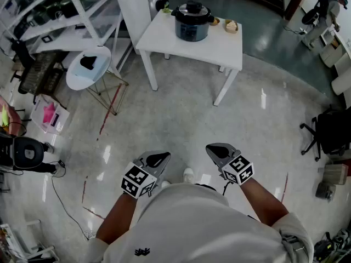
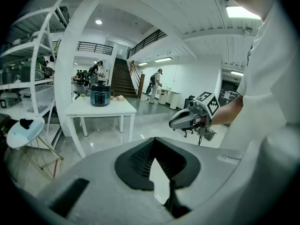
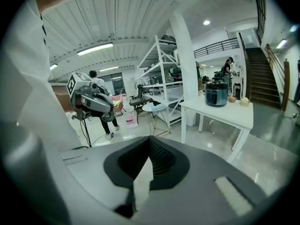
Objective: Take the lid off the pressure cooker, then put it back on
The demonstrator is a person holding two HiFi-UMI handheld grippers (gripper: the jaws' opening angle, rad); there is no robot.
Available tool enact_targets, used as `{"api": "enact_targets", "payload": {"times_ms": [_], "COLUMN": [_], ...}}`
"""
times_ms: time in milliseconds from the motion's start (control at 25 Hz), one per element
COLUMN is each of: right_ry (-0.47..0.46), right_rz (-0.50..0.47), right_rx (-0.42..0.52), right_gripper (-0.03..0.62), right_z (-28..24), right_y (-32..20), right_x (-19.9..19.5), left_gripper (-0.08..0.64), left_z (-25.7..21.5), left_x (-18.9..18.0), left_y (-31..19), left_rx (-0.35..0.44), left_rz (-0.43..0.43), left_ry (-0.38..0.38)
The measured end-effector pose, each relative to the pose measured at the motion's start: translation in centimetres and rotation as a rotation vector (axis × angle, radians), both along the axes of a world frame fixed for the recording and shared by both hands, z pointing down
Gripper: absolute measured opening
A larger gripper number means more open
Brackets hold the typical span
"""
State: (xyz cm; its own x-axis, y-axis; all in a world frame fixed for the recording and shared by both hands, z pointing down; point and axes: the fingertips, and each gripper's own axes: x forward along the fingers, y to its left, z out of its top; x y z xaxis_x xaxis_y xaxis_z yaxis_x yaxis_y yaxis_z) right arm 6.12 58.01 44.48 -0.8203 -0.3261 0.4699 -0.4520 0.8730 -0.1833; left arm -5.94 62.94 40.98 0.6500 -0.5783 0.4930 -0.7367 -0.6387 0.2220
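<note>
You hold two grippers low, close to your body: left gripper [image 1: 158, 159] and right gripper [image 1: 218, 151], each with its jaws pressed together on nothing. Well ahead across the floor stands one white table [image 1: 164, 43]. On it sits one pressure cooker [image 1: 192, 30], its lid [image 1: 193, 10] on, with two small containers [image 1: 231, 26] just beside it.

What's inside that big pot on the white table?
You can't see inside. The black lid sits on the pressure cooker and covers it. Only its dark blue outside shows, standing on the table.
</note>
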Motion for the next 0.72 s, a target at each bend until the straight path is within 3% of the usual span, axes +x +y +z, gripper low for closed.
{"api": "enact_targets", "payload": {"times_ms": [360, 520, 720], "right_ry": [-0.008, -0.078, -0.131], "right_rz": [-0.003, -0.014, -0.011], "right_rx": [0.005, -0.013, 0.022], "right_gripper": [0.012, 0.017, 0.129], "right_z": [1.0, 0.6, -0.3], "right_y": [-4.8, -7.1, -10.9], "right_x": [3.0, 2.8, 1.2], "left_gripper": [0.008, 0.008, 0.008], "left_z": [-0.3, -0.2, 0.6], "left_x": [4.0, 4.2, 2.8], "left_y": [-5.0, -6.9, -10.1], "left_rx": [0.002, -0.006, -0.018], "left_rz": [0.018, 0.019, 0.055], "left_ry": [0.004, 0.015, 0.023]}}
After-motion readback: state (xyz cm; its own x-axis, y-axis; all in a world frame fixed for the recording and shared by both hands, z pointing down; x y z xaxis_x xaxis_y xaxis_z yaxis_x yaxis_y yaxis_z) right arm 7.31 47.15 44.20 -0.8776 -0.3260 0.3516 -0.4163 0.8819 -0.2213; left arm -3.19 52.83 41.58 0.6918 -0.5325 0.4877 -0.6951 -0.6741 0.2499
